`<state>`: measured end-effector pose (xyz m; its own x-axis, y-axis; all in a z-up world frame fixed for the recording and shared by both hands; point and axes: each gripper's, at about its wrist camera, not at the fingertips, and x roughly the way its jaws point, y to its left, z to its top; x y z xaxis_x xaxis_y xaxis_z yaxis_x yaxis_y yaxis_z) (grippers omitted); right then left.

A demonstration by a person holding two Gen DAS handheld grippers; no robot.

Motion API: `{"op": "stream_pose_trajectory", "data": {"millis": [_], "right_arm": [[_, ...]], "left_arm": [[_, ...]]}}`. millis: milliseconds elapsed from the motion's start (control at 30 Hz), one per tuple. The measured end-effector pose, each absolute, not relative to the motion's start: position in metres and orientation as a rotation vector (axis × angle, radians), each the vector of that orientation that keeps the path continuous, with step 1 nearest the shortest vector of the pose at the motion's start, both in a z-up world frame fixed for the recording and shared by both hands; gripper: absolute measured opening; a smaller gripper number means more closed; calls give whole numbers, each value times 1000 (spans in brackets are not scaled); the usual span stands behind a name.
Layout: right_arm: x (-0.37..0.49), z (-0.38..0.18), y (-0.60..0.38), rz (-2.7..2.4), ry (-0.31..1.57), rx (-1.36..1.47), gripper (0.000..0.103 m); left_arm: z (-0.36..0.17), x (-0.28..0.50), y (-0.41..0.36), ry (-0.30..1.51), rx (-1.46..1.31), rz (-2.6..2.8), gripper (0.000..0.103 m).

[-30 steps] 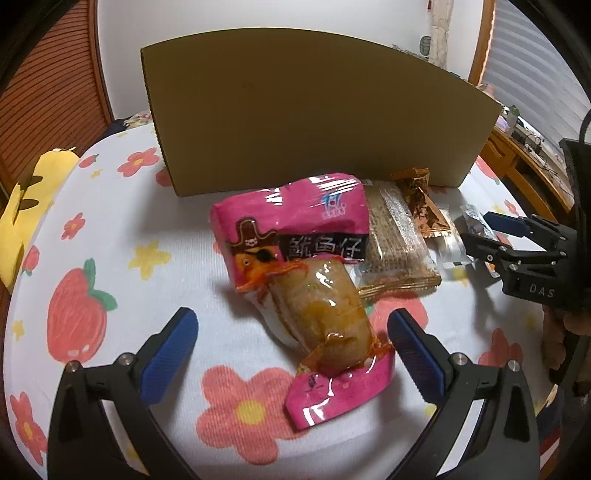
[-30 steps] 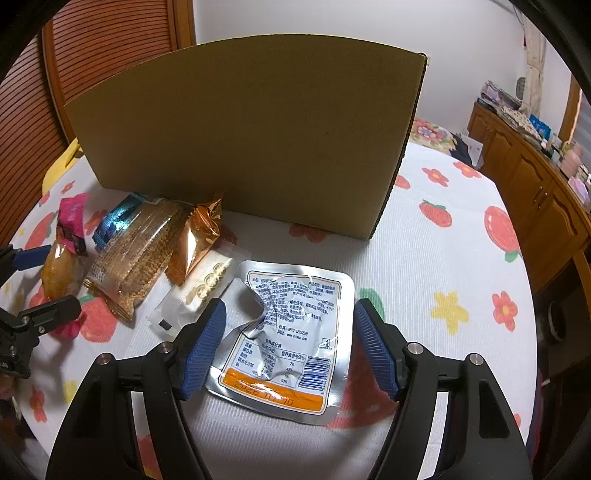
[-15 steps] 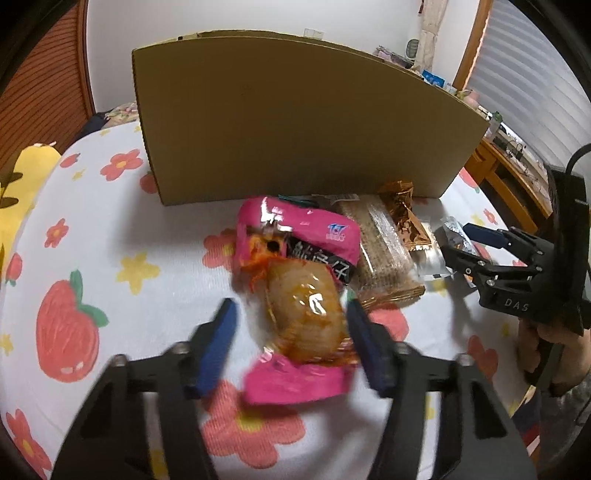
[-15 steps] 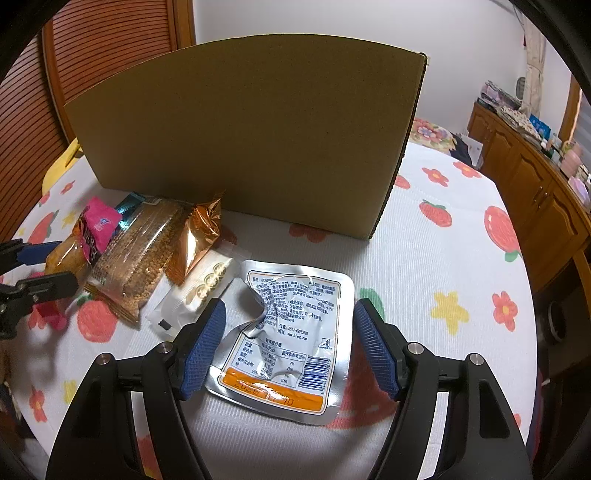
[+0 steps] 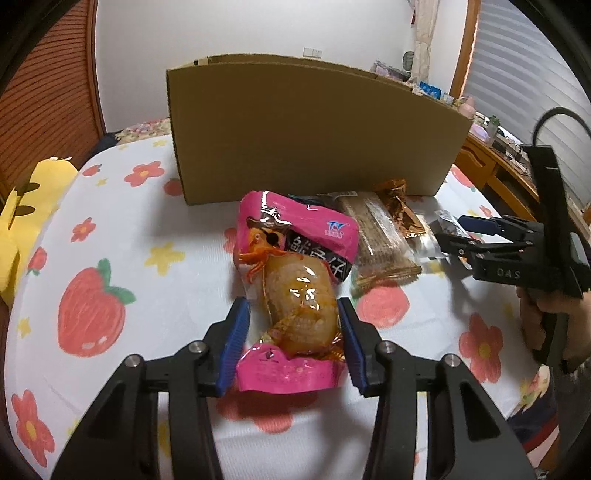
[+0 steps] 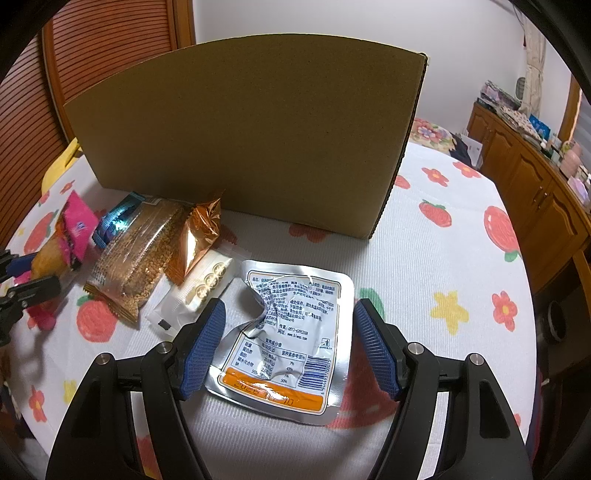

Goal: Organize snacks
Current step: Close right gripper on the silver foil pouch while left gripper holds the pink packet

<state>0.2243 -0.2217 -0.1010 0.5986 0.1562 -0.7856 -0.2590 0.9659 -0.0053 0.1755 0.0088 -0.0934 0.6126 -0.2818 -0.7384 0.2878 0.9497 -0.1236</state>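
Gripping the pink pack (image 5: 295, 295) by its near end, the left gripper (image 5: 293, 341) can lift it toward the far box (image 5: 310, 133); the right gripper (image 6: 286, 343) hangs open astride the foil pouch (image 6: 288, 332).

A white wall (image 5: 240, 33) closes the back of the room, with a small pale switch plate (image 5: 312, 52) set into it. On the left stands a reddish-brown louvred wooden door (image 6: 107, 40). On the right a window with a lowered slatted blind (image 5: 517, 70) sits in a wooden frame, a pale curtain (image 6: 533, 48) hanging beside it. Below runs a brown wooden sideboard (image 6: 532, 177) with panelled doors, its top crowded with small items. The bench wears a white cloth (image 6: 436, 243) printed with strawberries, red flowers and yellow stars. Lighting is soft and even.
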Motion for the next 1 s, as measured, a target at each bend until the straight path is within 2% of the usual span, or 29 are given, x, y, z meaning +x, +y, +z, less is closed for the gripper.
{"op": "stream_pose_trajectory", "data": {"millis": [533, 700, 1000], "right_arm": [[224, -101, -222, 232, 907, -105, 75], [223, -99, -226, 233, 927, -98, 60], [211, -94, -243, 273, 924, -23, 57]], "left_arm": [[-84, 158, 24, 769, -25, -306, 47], [-83, 155, 23, 760, -21, -311, 47], [-77, 149, 19, 734, -16, -314, 47]]}}
